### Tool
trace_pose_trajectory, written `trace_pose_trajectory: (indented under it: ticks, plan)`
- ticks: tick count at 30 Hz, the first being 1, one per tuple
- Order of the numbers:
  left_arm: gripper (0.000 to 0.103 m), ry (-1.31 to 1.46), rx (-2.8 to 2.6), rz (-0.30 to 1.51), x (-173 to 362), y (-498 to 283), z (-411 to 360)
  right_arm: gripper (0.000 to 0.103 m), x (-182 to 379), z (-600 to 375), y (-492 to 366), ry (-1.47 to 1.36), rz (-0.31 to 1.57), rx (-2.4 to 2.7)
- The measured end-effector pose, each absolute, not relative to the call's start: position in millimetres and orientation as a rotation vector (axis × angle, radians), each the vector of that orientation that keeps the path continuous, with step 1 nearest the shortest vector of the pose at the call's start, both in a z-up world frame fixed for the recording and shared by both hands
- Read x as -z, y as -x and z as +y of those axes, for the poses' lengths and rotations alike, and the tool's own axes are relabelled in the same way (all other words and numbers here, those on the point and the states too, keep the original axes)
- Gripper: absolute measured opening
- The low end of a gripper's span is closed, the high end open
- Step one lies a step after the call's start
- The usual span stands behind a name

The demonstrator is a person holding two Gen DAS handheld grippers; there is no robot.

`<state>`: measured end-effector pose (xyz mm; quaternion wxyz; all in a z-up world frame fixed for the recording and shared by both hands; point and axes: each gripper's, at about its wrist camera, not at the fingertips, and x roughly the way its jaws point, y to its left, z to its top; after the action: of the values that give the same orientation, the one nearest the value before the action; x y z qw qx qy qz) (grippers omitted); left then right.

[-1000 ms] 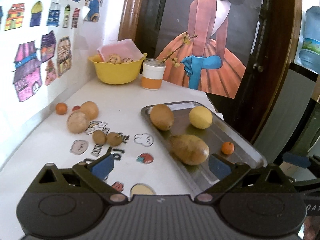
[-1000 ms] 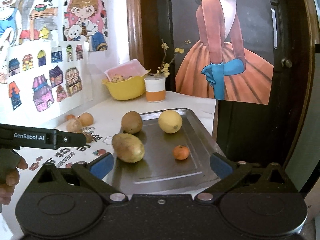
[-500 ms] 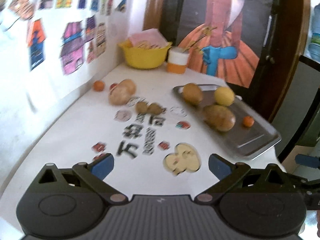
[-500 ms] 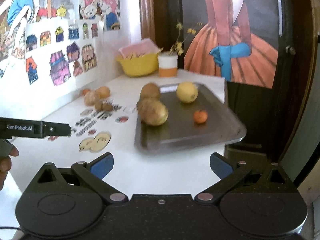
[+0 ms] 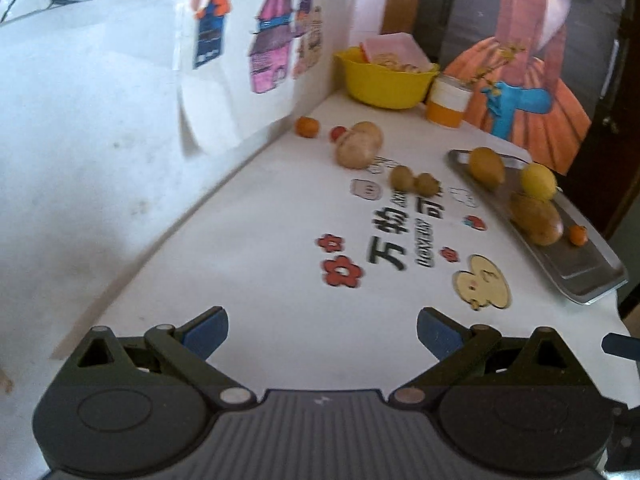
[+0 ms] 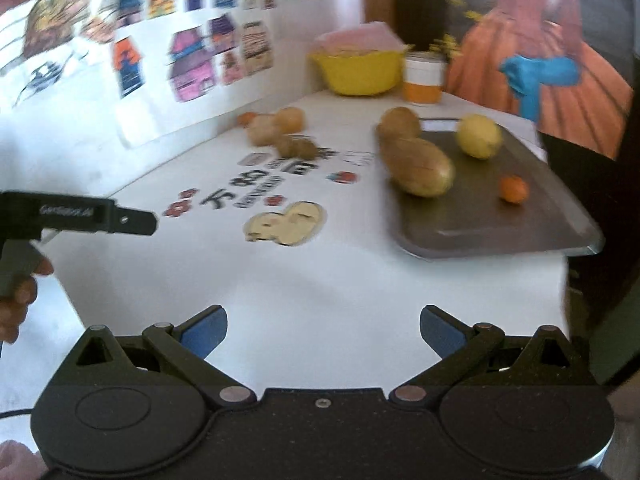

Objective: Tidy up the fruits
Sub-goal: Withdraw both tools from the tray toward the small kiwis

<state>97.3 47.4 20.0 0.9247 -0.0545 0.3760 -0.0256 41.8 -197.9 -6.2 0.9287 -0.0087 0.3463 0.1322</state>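
Right wrist view: tray overhangs table edge.

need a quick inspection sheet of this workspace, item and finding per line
surface: white table with printed stickers
job's things: metal tray holds lemon, small orange and two brown fruits; loose fruit cluster by the wall
clutter: yellow bowl, orange-banded cup
grippers: left gripper and right gripper both open, empty, short of the fruit
cables: thin cable at lower left of right view
surroundings: house drawings, dress poster
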Motion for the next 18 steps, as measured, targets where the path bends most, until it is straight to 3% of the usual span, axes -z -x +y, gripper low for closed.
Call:
trace_pose_trajectory:
  ticks: [18]
  plan:
    - [0.102, 0.101, -0.004, 0.753, -32.5, -156.8, 52.0, 0.102, -22.6, -149.7, -143.8, 0.341, 0.558, -0.437]
